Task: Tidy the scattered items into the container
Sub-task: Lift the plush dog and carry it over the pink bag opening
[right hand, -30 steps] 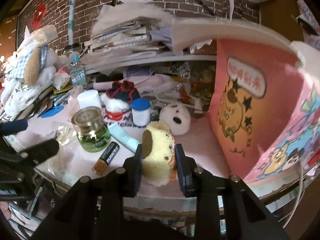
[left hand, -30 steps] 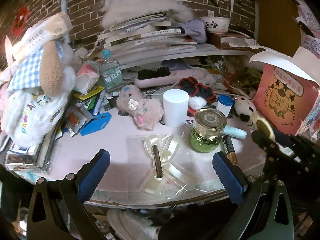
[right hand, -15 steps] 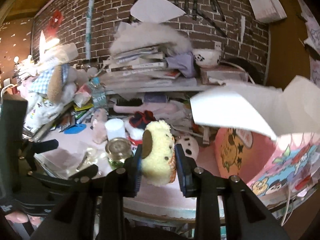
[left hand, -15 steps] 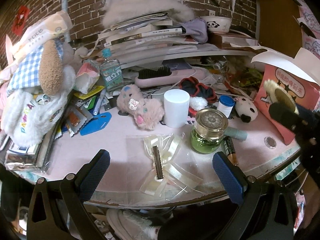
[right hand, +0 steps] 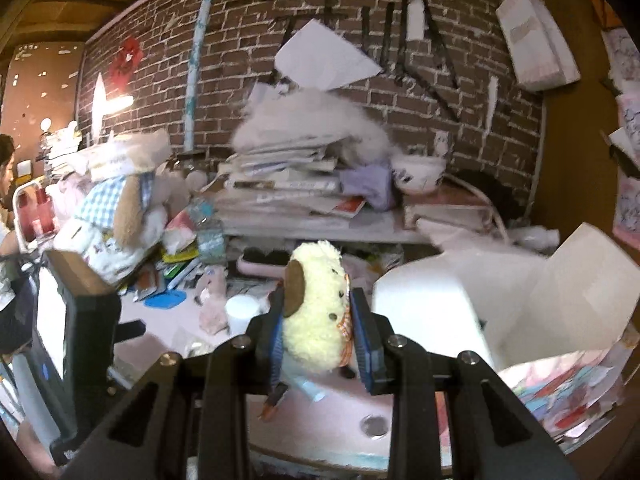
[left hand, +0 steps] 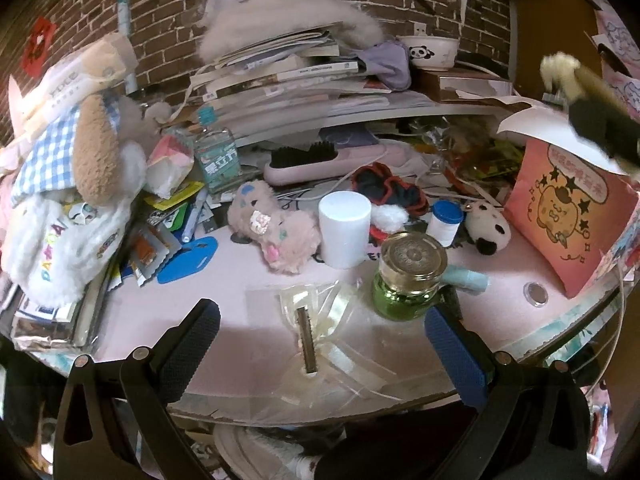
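My right gripper (right hand: 320, 332) is shut on a yellow plush dog (right hand: 316, 312) with a brown ear, held high above the pink table (right hand: 320, 432). The open pink cartoon box (right hand: 532, 320) with white flaps lies just right of it. In the left wrist view that box (left hand: 568, 224) stands at the table's right edge, and the plush dog (left hand: 560, 72) hangs blurred above it. My left gripper (left hand: 320, 344) stands open near the front edge, over a clear packet with a cream bow clip (left hand: 316, 328). A green jar (left hand: 408, 280), a white cylinder (left hand: 344, 228) and a pink plush (left hand: 276, 228) rest ahead.
A panda plush (left hand: 486, 228), a blue-capped bottle (left hand: 444, 222) and a light blue tube (left hand: 466, 278) lie near the box. Stacked books (left hand: 288, 76), a brush (left hand: 316, 160) and a big plush pile (left hand: 68, 200) crowd the back and left. A person (right hand: 6, 184) sits far left.
My right gripper has lifted the yellow plush dog off the table and carried it up and right, above the pink box. The left gripper has stayed still and open.
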Tool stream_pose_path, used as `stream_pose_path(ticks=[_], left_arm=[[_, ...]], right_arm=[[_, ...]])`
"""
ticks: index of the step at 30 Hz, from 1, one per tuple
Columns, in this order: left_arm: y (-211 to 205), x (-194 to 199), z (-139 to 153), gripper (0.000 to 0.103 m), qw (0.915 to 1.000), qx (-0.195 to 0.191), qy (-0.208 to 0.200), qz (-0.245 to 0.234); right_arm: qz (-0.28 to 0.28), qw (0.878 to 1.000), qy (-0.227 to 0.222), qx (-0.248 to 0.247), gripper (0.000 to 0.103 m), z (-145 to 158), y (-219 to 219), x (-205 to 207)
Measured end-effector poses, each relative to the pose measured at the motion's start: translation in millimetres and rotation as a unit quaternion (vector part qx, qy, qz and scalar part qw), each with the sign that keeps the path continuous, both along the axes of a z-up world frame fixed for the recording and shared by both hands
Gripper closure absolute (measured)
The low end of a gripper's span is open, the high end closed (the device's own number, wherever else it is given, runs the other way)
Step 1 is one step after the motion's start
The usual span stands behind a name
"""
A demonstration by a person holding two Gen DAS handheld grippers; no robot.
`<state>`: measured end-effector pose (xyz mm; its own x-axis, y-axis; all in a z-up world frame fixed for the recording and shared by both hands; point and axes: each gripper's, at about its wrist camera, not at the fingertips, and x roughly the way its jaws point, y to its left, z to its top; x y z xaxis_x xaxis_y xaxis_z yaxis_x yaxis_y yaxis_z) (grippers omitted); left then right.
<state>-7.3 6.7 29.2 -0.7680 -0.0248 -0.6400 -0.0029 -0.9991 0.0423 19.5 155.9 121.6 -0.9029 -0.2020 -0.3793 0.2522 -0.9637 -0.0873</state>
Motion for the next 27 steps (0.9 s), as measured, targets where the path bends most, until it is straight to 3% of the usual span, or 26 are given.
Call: stream_pose_path(ticks=[12, 18, 27], left_arm=[[14, -3, 3, 0.000, 0.9999, -0.002, 0.002, -0.010], [18, -4, 2, 0.000, 0.9999, -0.005, 0.000, -0.016], [20, -5, 0, 0.000, 0.9998, -0.009, -0.006, -0.016]], right_arm=[[-0.116, 0.993, 0.013, 0.020, 0.076, 21, 59, -22], [-0.168, 0.986, -0.006, 0.023, 0.076, 20, 90, -43], [-0.199, 0.978, -0.056, 0.008, 0.076, 13, 122, -75]])
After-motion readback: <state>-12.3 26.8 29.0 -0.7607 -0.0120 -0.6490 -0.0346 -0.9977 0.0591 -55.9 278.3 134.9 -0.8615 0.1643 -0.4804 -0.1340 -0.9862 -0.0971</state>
